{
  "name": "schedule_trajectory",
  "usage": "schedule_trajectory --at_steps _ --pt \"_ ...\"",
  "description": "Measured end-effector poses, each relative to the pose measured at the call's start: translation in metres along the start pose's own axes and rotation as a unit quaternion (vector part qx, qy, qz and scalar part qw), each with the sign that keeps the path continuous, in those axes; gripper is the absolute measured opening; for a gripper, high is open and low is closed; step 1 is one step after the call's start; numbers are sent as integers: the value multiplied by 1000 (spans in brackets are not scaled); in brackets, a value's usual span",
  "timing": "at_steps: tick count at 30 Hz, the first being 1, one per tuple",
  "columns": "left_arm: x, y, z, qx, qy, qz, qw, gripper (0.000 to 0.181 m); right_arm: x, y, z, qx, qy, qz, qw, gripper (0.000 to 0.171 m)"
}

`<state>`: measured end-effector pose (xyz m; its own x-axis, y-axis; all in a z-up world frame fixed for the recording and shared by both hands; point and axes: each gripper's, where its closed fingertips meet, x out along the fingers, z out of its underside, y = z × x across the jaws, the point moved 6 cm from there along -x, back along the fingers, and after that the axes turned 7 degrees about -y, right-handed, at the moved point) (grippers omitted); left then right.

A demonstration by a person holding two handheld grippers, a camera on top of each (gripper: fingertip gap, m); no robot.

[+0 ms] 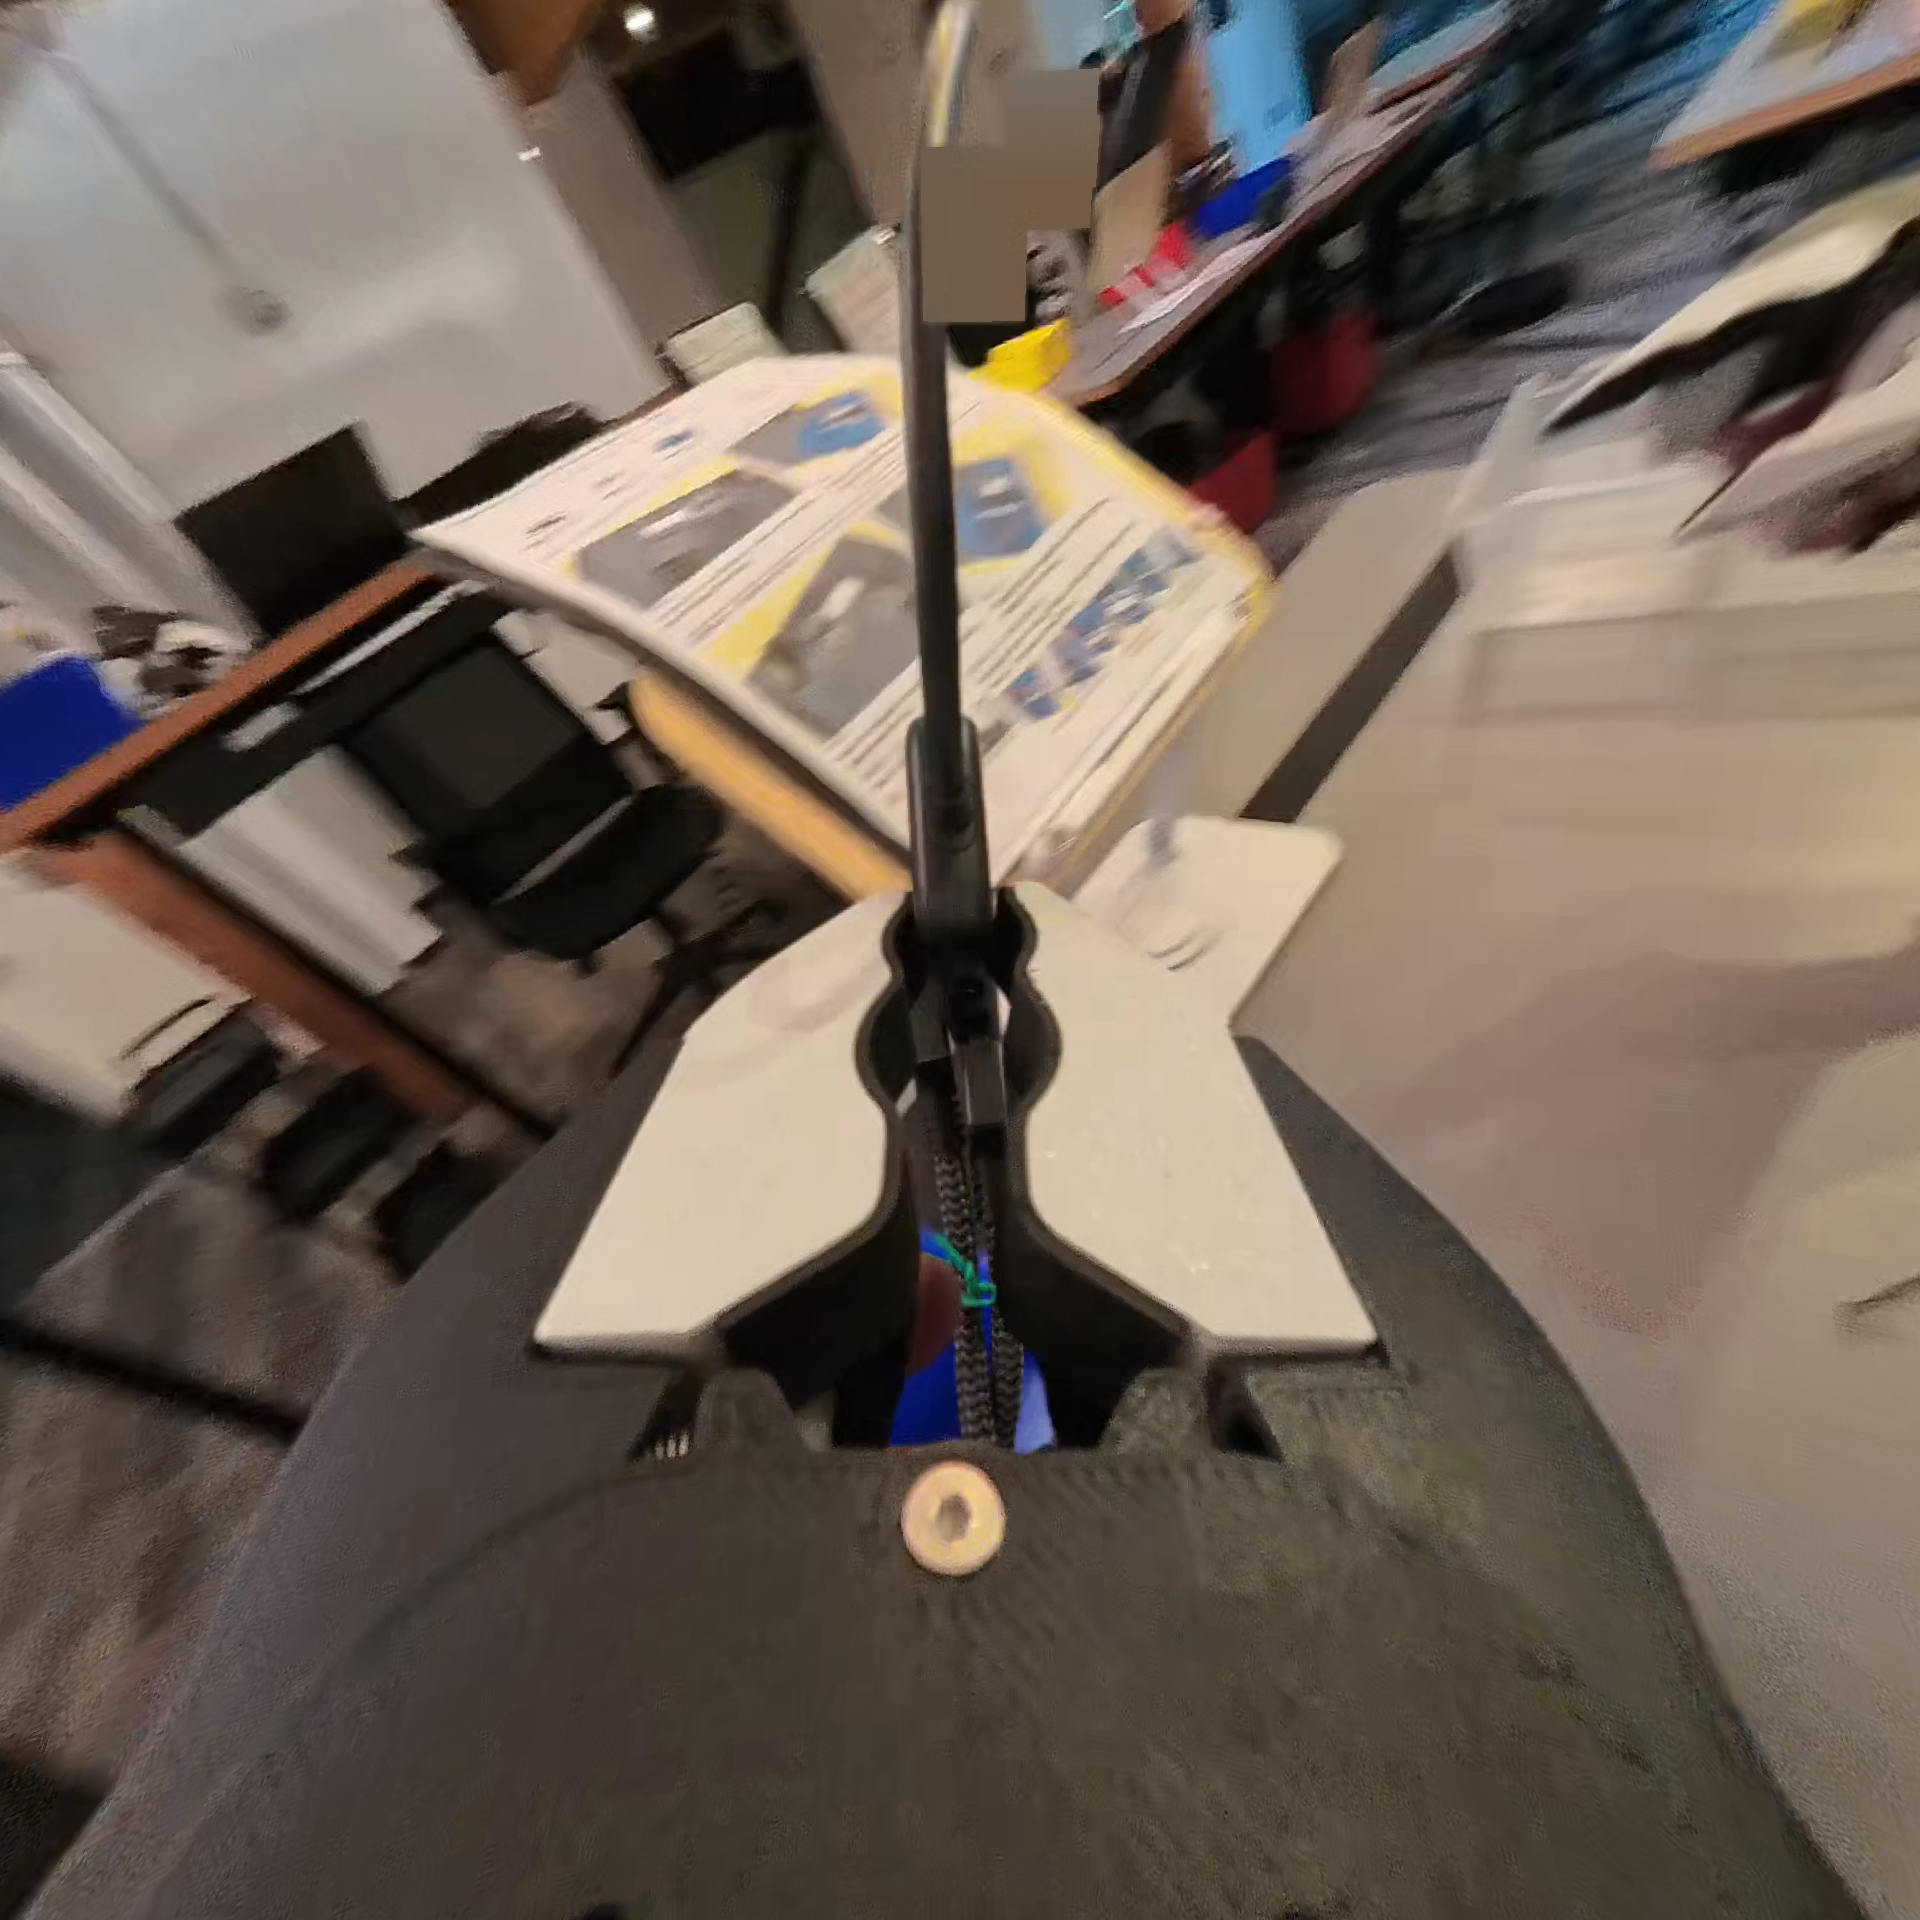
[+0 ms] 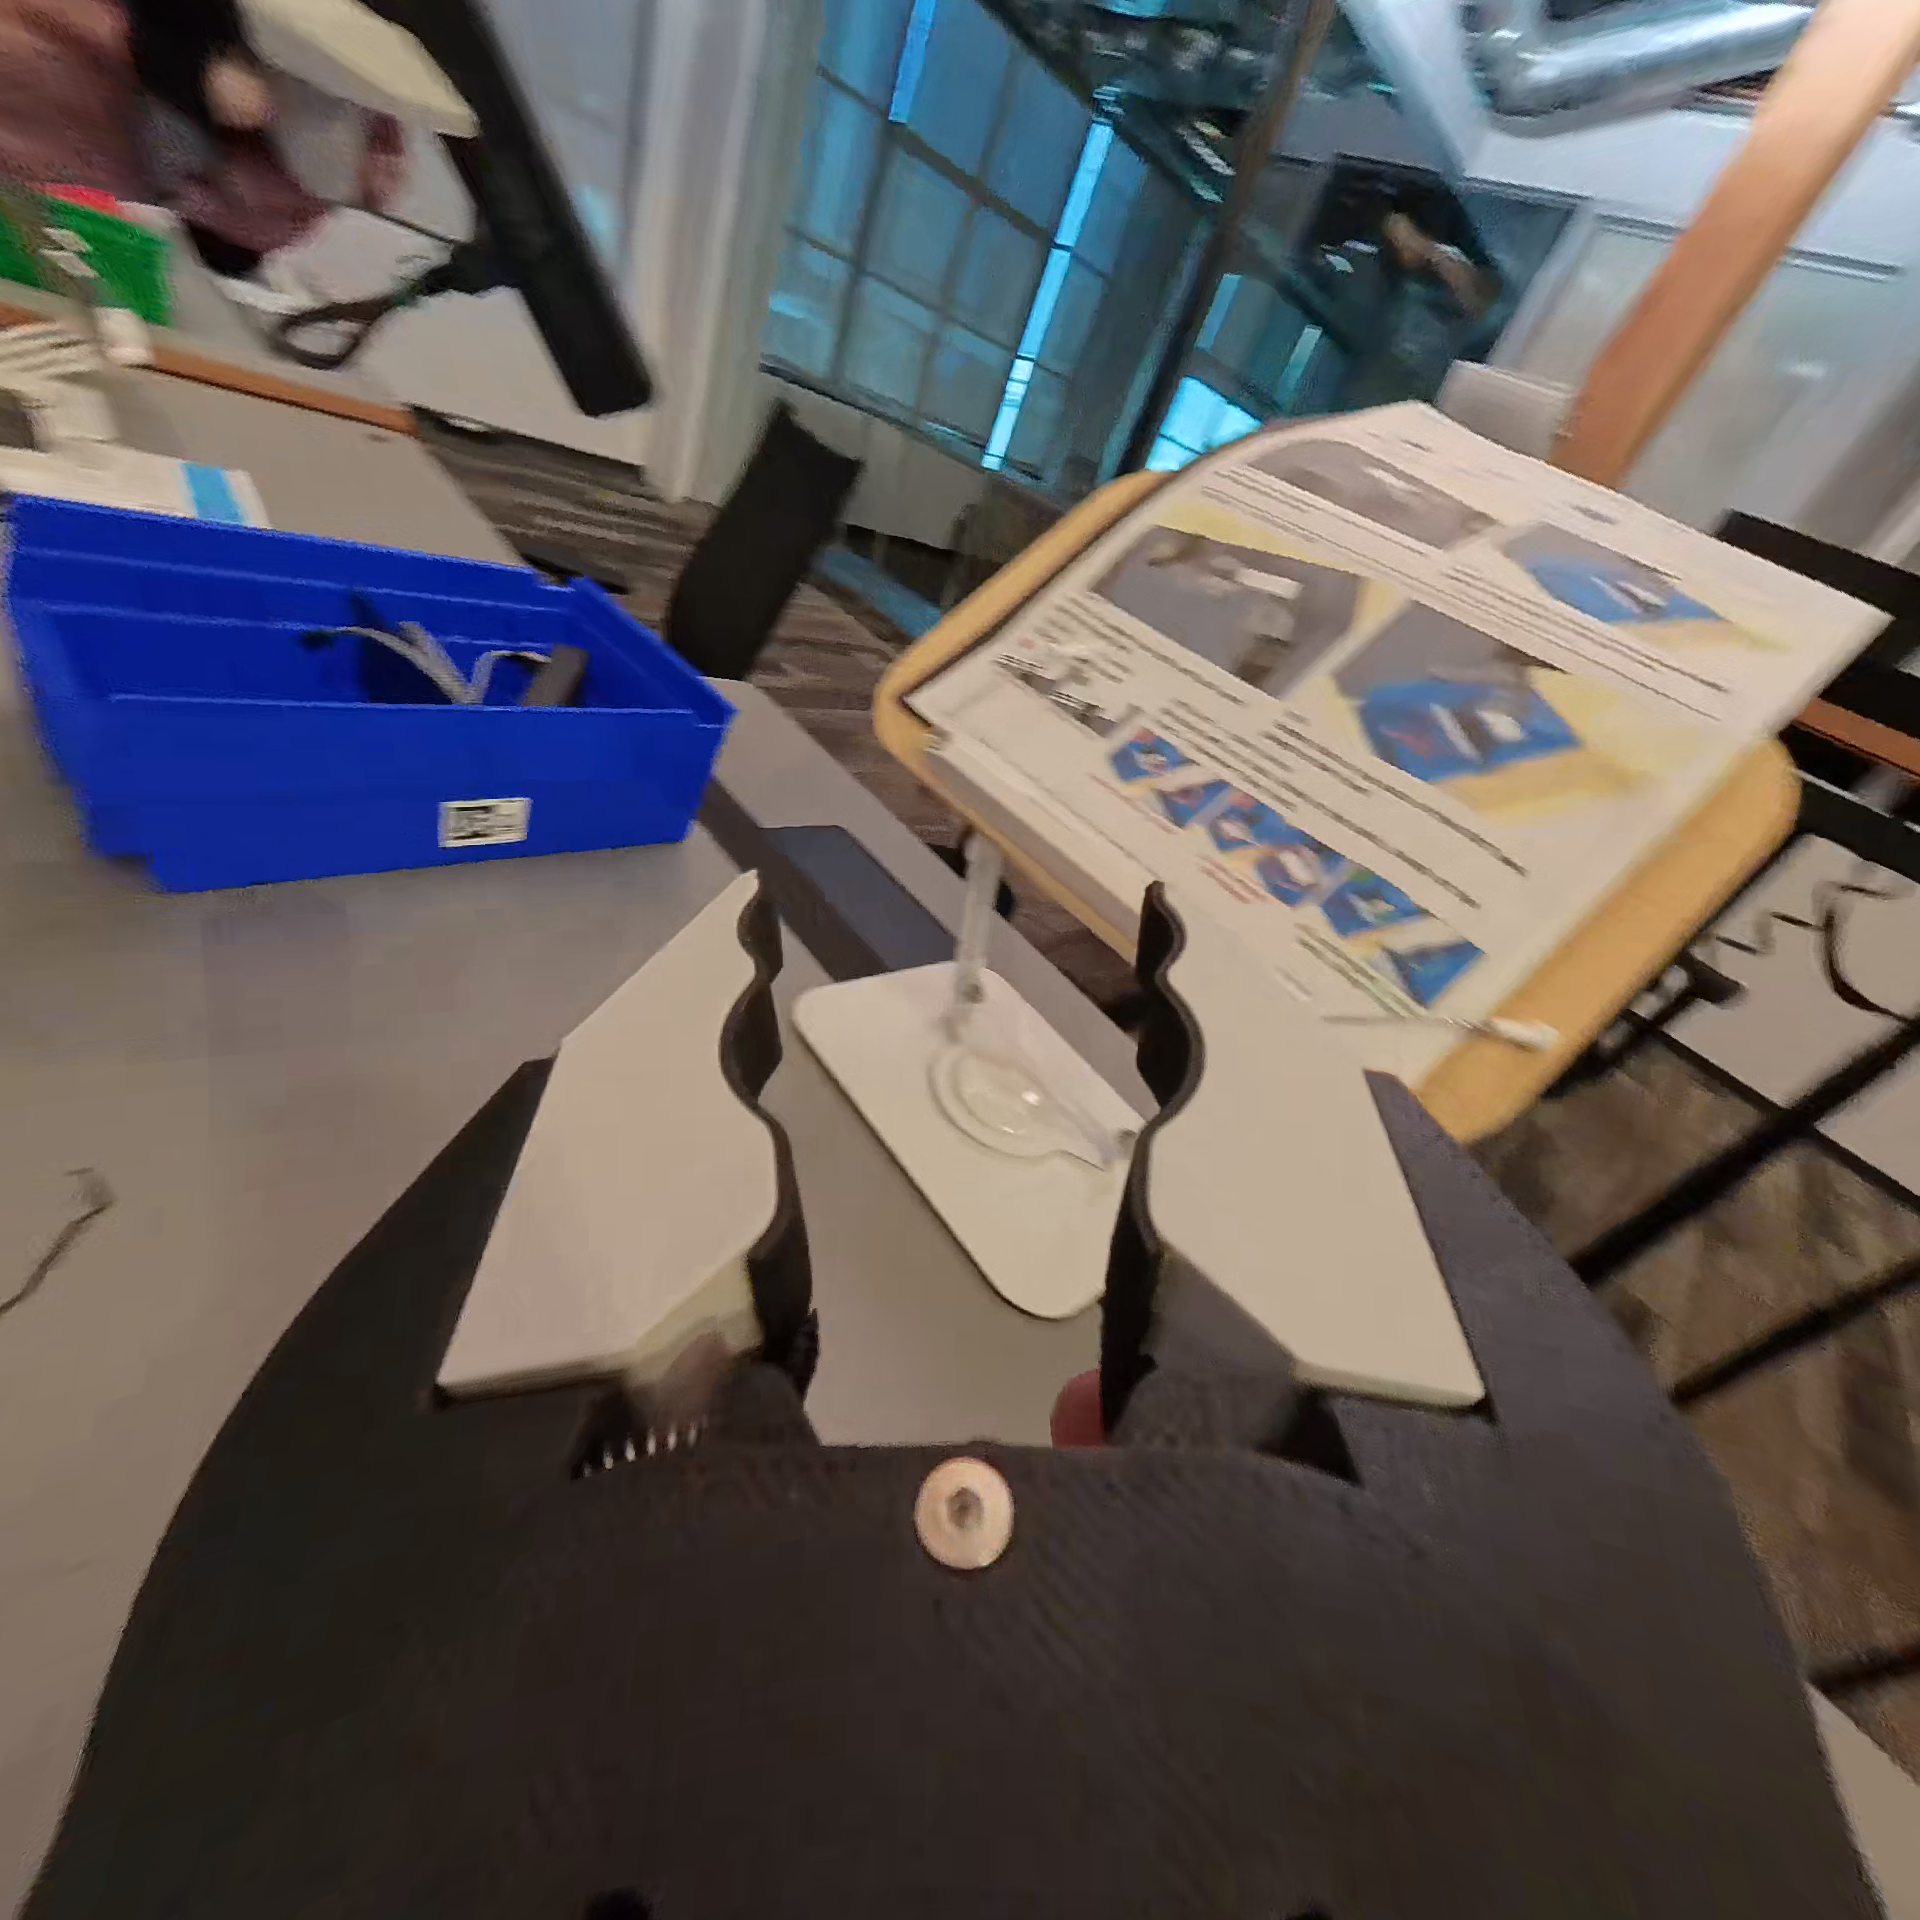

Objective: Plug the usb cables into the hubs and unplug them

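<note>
USB hub (image 1: 943, 821): slim black body edge-on, clamped at left gripper (image 1: 951, 925) fingertips, lifted off table (image 1: 1558, 935); own lead runs up and away. Braided black cables (image 1: 977, 1299), green tie, hang behind jaws; plugged or not, cannot tell. Judgement: hub held aloft to present ports.
Right gripper (image 2: 951, 925): jaws apart, empty, above table, free to take plug.
Blue bin (image 2: 312, 727) holds more cables, well left. Instruction sheet (image 2: 1351, 675) on stand (image 2: 966, 1143) ahead, for reference.

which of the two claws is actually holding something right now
The left claw: it is shut on a black cable that sticks out past its tips. The right claw is open, with nothing between its fingers.
</note>
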<state>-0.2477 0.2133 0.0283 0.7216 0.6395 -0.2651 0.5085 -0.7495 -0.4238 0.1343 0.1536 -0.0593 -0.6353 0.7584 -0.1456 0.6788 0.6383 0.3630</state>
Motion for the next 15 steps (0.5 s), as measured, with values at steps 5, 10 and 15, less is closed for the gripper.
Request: schedule_trajectory --at_steps 5,10,15 --pt "52 79 -36 -12 10 174 985 13 15 -45 -14 -29 6 -90 996 72" --pt "102 160 -59 10 4 315 949 13 23 -64 -12 32 26 -178 983 68" --pt "134 204 -71 42 -7 400 916 13 19 -67 -1 106 47 -293 949 25"
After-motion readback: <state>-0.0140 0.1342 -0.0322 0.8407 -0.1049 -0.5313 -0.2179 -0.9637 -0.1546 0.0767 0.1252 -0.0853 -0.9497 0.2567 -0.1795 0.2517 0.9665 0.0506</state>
